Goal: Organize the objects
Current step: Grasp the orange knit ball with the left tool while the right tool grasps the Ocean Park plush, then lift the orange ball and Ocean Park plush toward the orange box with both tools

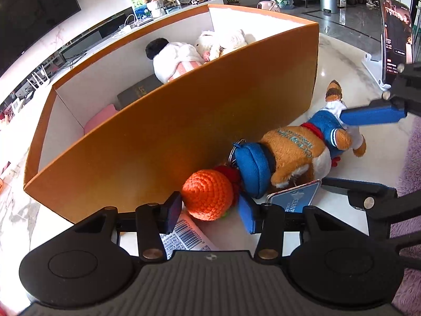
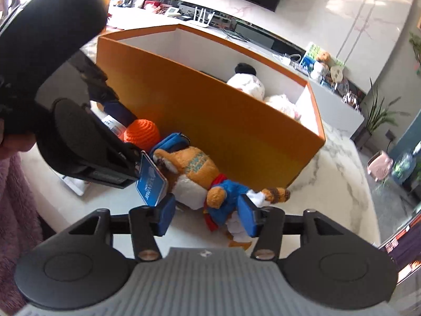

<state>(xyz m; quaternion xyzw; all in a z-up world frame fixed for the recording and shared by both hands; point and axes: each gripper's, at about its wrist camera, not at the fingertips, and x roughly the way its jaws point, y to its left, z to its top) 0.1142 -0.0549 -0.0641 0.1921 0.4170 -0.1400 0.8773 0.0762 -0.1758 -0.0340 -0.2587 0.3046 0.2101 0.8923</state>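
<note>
An orange crocheted ball [image 1: 208, 197] lies on the white marble table [image 2: 336, 184] against the orange box [image 1: 210, 121]. It sits between the fingers of my left gripper [image 1: 209, 214], which is open; the left pad touches its side. A brown plush toy [image 1: 292, 152] with a blue cap, blue jacket and blue hang tag [image 1: 294, 197] lies on its side beside the ball. My right gripper [image 2: 206, 216] is open and straddles the plush toy's [image 2: 194, 166] jacketed end. Its right finger [image 1: 373, 115] rests by the white cloth. The ball [image 2: 142, 134] shows behind the left gripper's body.
The box [image 2: 223, 121] holds two white plush toys [image 1: 179, 58] [image 1: 221, 42], a dark book [image 1: 139, 92] and a pink item [image 1: 100, 118]. A phone on a stand [image 1: 394, 39] is at the right. A barcode label [image 1: 184, 234] lies under my left gripper. Purple fuzzy cloth [image 1: 410, 184] borders the table.
</note>
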